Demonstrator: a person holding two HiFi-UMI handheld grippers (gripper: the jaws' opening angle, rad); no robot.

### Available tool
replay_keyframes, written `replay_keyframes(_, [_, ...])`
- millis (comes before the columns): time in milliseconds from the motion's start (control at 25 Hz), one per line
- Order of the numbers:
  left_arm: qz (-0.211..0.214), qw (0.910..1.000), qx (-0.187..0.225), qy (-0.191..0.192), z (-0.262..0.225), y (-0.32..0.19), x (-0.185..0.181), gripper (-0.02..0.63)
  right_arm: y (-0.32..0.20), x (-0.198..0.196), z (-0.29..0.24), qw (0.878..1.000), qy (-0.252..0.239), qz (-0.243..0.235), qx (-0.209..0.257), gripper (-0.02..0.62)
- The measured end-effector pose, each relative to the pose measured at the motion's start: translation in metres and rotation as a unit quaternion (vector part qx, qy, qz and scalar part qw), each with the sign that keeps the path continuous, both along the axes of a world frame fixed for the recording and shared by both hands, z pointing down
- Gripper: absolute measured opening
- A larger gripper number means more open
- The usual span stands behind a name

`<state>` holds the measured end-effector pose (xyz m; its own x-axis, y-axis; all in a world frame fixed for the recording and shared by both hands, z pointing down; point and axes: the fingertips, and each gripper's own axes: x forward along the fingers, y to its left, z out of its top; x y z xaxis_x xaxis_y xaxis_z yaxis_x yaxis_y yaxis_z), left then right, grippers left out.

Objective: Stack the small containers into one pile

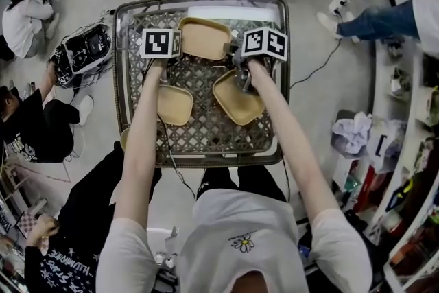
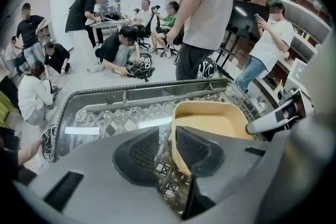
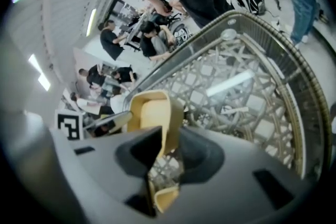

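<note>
Far container [image 1: 204,39] lies at the far edge of the lattice tabletop [image 1: 206,137]; right gripper [image 3: 167,147] pinches its right wall; left gripper [image 2: 167,139] straddles the left wall, jaws apart; better to close it first, then lift level.

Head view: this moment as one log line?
left gripper: open astride far container rim | right gripper: shut on it | left container, right container: separate

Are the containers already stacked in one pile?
No, the far container, the left container and the right container lie separately on the table.
</note>
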<state>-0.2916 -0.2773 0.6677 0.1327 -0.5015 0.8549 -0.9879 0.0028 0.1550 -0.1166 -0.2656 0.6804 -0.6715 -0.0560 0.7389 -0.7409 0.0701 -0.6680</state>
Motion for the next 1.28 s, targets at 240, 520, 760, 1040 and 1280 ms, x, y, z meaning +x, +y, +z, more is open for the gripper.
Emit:
replay_keyframes(240, [0.016,0.9997,-0.005,-0.019,0.000,-0.005,0.007,0.043,-0.004,-0.003,-0.001,1.000,-0.005,0.005,-0.010,0.051])
replay_keyframes(520, [0.015,0.9974,0.065,-0.028,-0.050,-0.020,0.010,0.040,-0.021,0.000,-0.037,0.999,-0.031,0.030,0.030,0.041])
replay_keyframes(760, [0.009,0.9644,0.256,-0.066,-0.174,-0.031,0.027,0.038,-0.042,0.014,-0.147,0.970,-0.027,0.033,0.239,0.040])
replay_keyframes(1040, [0.004,0.8935,0.431,-0.125,-0.318,0.020,0.067,0.038,-0.009,0.051,-0.278,0.892,-0.010,0.053,0.449,0.038])
replay_keyframes(1280, [-0.007,0.8456,0.512,-0.152,-0.402,0.087,0.114,0.035,0.042,0.094,-0.363,0.813,-0.005,0.093,0.575,0.038])
